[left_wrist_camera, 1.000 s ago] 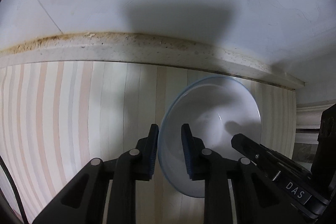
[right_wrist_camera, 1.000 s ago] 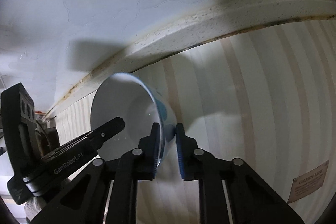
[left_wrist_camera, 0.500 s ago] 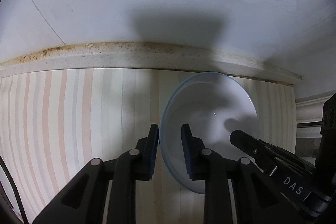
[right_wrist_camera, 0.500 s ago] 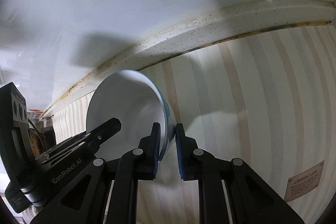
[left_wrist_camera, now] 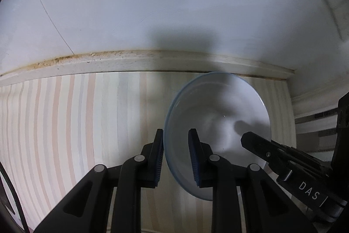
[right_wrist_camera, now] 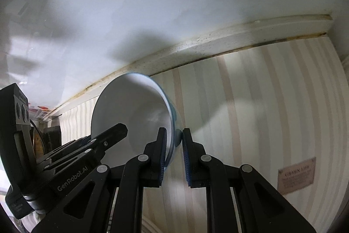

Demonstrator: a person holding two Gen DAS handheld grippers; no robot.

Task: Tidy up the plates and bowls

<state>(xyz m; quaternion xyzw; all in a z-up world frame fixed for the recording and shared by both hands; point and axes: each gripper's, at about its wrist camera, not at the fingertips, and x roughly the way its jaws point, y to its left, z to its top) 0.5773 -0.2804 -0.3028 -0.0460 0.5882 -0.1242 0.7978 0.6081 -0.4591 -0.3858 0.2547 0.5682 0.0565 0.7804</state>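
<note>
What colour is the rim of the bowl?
The round white bowl has a light blue rim; the right wrist view shows it best.

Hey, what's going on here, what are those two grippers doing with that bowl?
A person is working two handheld grippers, and both are clamped on one white bowl with a blue outside. The left gripper grips the rim on one side, the right gripper the opposite side, each with one of its jaws inside the bowl. The bowl is held tilted above the striped counter mat, near the wall.
</note>
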